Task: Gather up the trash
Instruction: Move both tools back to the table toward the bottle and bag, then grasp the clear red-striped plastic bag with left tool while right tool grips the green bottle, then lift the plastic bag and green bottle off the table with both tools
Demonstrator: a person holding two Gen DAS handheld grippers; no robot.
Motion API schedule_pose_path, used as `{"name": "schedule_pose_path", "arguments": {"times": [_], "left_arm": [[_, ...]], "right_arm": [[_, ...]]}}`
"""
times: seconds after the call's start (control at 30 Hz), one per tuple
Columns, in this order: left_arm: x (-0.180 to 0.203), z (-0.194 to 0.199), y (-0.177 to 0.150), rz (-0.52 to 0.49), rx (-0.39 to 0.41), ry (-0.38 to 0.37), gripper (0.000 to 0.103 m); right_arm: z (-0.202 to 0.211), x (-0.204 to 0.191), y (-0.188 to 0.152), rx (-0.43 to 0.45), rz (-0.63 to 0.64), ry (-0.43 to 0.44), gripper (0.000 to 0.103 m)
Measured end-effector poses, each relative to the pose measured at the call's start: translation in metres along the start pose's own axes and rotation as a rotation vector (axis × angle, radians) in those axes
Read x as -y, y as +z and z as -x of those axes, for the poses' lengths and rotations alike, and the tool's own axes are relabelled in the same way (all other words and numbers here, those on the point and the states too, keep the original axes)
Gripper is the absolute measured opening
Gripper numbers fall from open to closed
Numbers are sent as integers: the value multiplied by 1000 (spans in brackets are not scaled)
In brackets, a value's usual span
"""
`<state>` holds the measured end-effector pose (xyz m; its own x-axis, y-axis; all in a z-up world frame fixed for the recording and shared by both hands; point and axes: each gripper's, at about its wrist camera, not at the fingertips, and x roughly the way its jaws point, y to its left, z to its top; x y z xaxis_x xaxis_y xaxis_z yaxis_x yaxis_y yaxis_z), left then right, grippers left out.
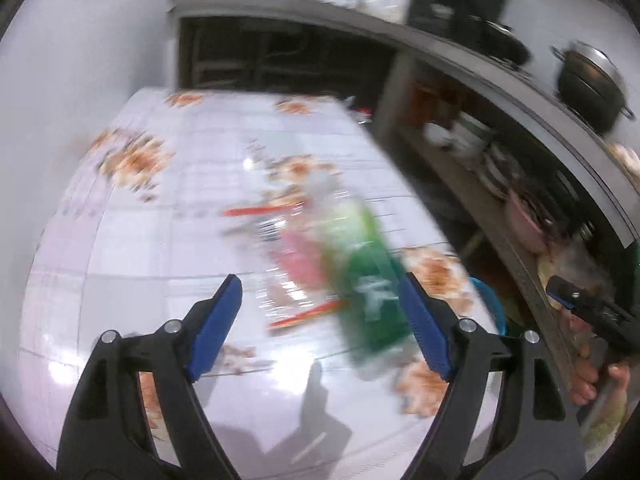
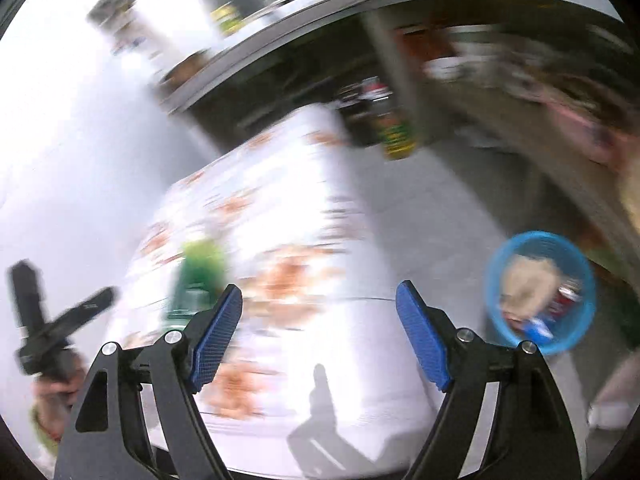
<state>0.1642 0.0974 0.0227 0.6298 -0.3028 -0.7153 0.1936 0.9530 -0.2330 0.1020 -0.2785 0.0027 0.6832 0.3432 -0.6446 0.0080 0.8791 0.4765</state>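
Everything is motion-blurred. A green plastic bottle (image 1: pixel 368 280) lies on the flower-patterned tablecloth (image 1: pixel 160 240), partly over a clear wrapper with red edges (image 1: pixel 286 268). My left gripper (image 1: pixel 320 284) hovers above them, open, with nothing pressed between its blue pads; the bottle shows just inside the right pad. My right gripper (image 2: pixel 320 292) is open and empty over the table's near right part. The green bottle (image 2: pixel 196 280) appears to its left. A blue basket (image 2: pixel 540 292) holding collected trash stands on the floor to the right of the table.
A dark counter with shelves (image 1: pixel 460 92), pots (image 1: pixel 588 80) and dishes runs behind and right of the table. The other gripper and a hand (image 1: pixel 592 320) show at the right edge; the left tool (image 2: pixel 52 320) shows in the right wrist view. A grey floor strip (image 2: pixel 420 220) separates table and counter.
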Motion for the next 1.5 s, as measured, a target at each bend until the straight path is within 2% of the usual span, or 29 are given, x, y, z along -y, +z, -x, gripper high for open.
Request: {"name": "schedule_pose_path", "arguments": {"times": [0.03, 0.1, 0.2, 0.27, 0.37, 0.4, 0.57, 0.67, 0.77, 0.83, 0.87, 0.9, 0.97, 1.07, 1.2, 1.5], "left_arm": [[-9, -5, 0, 22, -11, -1, 76], [-29, -21, 1, 89, -48, -15, 76], [-49, -46, 2, 168, -111, -72, 76], [-62, -63, 3, 242, -163, -141, 75], [-74, -83, 9, 318, -201, -197, 74], [-72, -87, 9, 328, -209, -195, 72], [-73, -116, 17, 374, -269, -215, 58], [-70, -123, 19, 373, -265, -229, 54], [-70, -129, 21, 393, -265, -245, 49], [-69, -132, 20, 401, -264, -247, 42], [-69, -134, 19, 413, -269, -251, 35], [-69, -136, 18, 422, -273, -256, 28], [-71, -138, 15, 443, -276, -254, 21], [-70, -137, 11, 433, -272, -254, 15], [-62, -124, 9, 353, -255, -223, 12], [-45, -66, -6, 100, -162, -33, 12]], "right_arm": [[-15, -22, 5, -30, 33, 48, 77], [-38, -52, 11, -75, 75, 93, 77], [-65, -89, 14, -127, 146, 114, 77], [-82, -114, 13, -168, 186, 114, 77], [-106, -137, 16, -211, 246, 72, 77], [-113, -143, 16, -228, 269, 51, 77], [-135, -151, 9, -289, 305, 7, 77], [-143, -150, 5, -304, 291, 13, 77], [-149, -147, 4, -321, 266, 23, 66], [-153, -143, 2, -329, 247, 25, 61], [-154, -141, 2, -329, 240, 23, 54], [-156, -139, 2, -331, 230, 29, 54], [-156, -135, 2, -328, 208, 44, 54], [-153, -130, 1, -323, 187, 49, 53], [-141, -124, -3, -317, 179, 41, 53], [-107, -101, -13, -316, 228, -30, 54]]}}
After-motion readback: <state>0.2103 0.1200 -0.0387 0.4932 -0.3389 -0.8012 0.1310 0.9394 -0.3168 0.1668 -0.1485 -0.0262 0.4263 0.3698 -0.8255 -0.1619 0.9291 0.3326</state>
